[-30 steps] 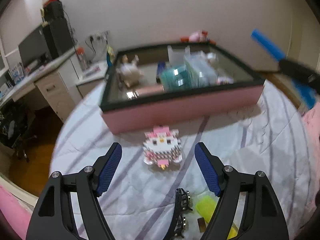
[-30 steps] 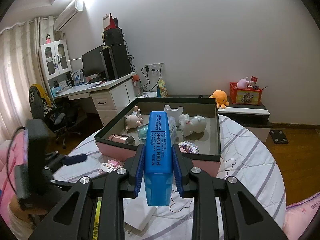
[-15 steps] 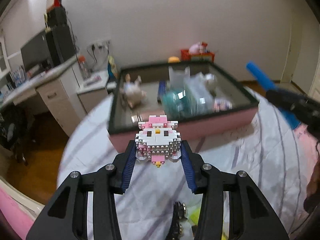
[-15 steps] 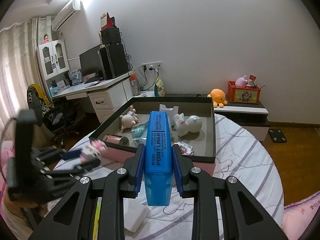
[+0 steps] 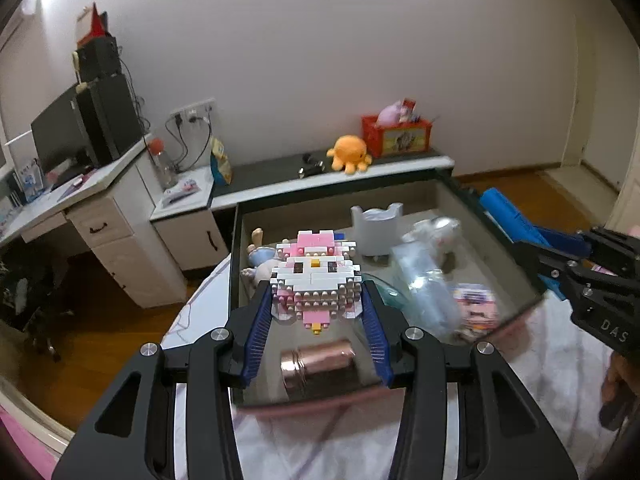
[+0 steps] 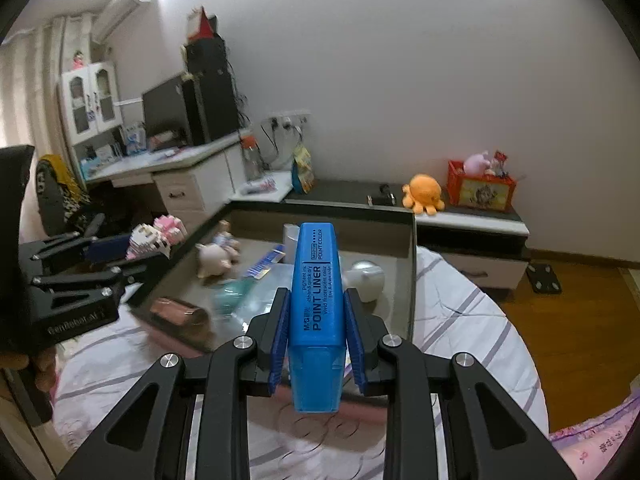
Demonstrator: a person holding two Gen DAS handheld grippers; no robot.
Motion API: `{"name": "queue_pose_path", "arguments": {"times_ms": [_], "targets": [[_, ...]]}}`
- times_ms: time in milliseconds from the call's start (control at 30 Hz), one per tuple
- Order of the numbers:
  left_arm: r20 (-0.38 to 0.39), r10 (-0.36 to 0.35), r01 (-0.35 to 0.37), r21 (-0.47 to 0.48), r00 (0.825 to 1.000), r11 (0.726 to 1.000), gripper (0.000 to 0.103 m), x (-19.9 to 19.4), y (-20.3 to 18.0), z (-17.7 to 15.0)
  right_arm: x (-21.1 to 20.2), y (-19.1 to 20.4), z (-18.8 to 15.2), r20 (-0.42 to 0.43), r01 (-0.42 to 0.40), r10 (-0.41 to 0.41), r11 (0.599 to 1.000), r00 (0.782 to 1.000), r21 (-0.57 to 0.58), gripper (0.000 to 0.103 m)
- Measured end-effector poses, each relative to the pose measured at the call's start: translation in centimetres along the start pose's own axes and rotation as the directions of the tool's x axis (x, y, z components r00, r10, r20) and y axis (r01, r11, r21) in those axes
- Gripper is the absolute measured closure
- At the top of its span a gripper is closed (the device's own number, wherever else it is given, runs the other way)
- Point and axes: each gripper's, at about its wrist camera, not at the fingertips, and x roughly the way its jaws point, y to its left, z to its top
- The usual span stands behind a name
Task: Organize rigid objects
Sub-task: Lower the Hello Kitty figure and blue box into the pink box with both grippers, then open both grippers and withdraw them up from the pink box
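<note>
While the left gripper (image 5: pixel 316 312) clamps the pink-and-white brick figure (image 5: pixel 316 280) between its blue pads, it holds the toy in the air above the near end of the tray (image 5: pixel 236 264), a dark-rimmed box with pink outer walls that sits on the striped bedsheet (image 6: pixel 460 312). Directly under the figure a copper-coloured tin (image 5: pixel 318 364) lies on its side on the tray floor, and farther in sit a small doll (image 5: pixel 256 264), a white holder (image 5: pixel 376 228), a clear plastic piece (image 5: pixel 428 292) and a white figurine (image 5: pixel 436 236) (motion blur smears several of these). On the other side, the right gripper (image 6: pixel 316 332) is clenched on a blue highlighter (image 6: pixel 318 312) printed POINT LINER, which points forward over the tray's near wall. Seen from the right wrist, the left tool and its toy sit just beside the tray's left rim. An orange plush octopus (image 6: pixel 424 194) rests on the low shelf (image 6: pixel 472 216) behind
</note>
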Motion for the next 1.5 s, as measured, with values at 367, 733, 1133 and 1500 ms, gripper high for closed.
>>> {"name": "queue_pose_path", "arguments": {"times_ms": [367,733,1133,1500], "targets": [[-0.104,0.031,-0.031,0.002,0.994,1.000,0.058,6.1,0.5,0.0,6.2,-0.9,-0.9,-0.129,0.032,-0.035,0.999,0.991,-0.028,0.076],[0.092,0.063,-0.059,-0.053,0.994,0.997,0.002,-2.0,0.3,-0.6,-0.2,0.3,0.0,0.001,0.033,-0.033,0.999,0.999,-0.015,0.021],[0.332,0.134,-0.085,-0.158,0.934,0.984,0.000,-17.0,-1.2,-6.3,-14.7,4.3,-2.8,0.229,0.116,-0.107,0.993,0.968,-0.026,0.000],[0.361,0.157,-0.118,-0.129,0.919,0.985,0.000,-23.1,-3.6,-11.9,-22.1,6.2,-6.7,0.285,0.162,-0.153,0.987,0.946,-0.010,0.000]]}}
